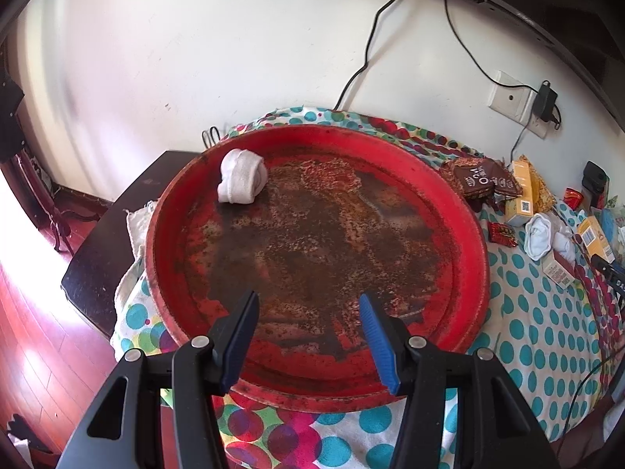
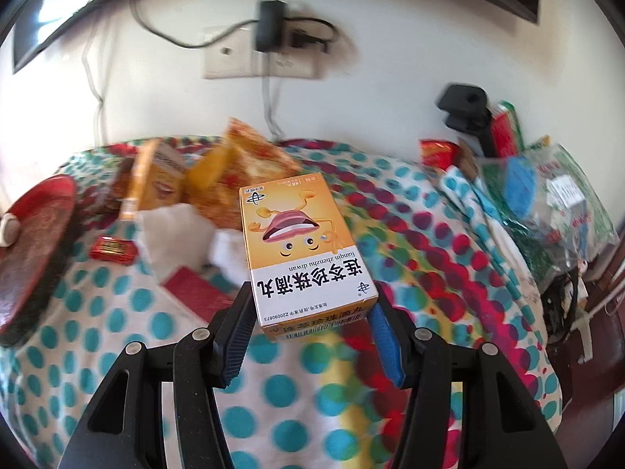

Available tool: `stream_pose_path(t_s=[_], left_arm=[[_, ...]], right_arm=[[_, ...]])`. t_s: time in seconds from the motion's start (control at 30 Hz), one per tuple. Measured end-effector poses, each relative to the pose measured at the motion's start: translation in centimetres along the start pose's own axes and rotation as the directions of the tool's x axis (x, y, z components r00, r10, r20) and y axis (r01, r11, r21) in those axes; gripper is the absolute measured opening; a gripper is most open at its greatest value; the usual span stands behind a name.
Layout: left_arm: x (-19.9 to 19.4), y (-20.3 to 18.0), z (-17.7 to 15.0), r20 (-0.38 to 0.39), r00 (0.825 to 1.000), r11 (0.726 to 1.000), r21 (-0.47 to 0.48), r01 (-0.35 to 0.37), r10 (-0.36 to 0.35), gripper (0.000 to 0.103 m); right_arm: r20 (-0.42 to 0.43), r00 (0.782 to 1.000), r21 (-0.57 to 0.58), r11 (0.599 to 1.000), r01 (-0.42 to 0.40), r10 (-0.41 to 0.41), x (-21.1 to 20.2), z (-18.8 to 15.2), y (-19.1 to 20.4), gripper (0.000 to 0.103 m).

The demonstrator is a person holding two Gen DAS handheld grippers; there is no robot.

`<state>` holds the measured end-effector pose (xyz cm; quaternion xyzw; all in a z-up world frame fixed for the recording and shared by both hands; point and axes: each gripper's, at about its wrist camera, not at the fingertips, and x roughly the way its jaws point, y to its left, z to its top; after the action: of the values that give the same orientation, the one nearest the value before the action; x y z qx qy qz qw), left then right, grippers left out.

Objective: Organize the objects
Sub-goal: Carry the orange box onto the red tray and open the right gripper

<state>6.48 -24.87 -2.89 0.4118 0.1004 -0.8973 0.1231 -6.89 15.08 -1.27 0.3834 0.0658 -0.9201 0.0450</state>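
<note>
A big round red tray (image 1: 465, 215), its paint worn brown in the middle, lies on the polka-dot cloth. One rolled white sock (image 1: 242, 181) rests at its far left. My left gripper (image 1: 308, 305) hovers open over the tray's near part, nothing between its blue pads. My right gripper (image 2: 310, 297) is shut on an orange medicine box (image 2: 297, 242) with a cartoon mouth, lifted above the cloth. The tray's edge (image 2: 43, 199) shows at the left of the right wrist view.
Right of the tray lie brown snack packets (image 1: 480, 179), a yellow box (image 1: 521, 195), white socks (image 1: 541, 234), a small red packet (image 2: 113, 249) and another orange box (image 2: 156, 179). Plastic bags (image 2: 547, 203) sit at the far right. A wall socket (image 2: 258, 54) with cables hangs behind.
</note>
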Motion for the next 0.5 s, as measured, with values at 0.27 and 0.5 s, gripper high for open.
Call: stream_pose_path(t_s=[0.27,0.5], left_arm=[[-0.1,0.9,0.2,0.013,1.0,1.0,-0.022,-0.008,0.009,0.055],[0.4,2.0,0.2,0.001,1.0,0.999,-0.046,-0.027,0.027,0.055]], right_arm=[[0.014,0.991,-0.039,0.99,-0.133,0.134,-1.4,1.6,5.4,0.053],[0.011,0.967,-0.129,0.959,-0.253,0.256,-2.1,3.0,12.0,0.053]])
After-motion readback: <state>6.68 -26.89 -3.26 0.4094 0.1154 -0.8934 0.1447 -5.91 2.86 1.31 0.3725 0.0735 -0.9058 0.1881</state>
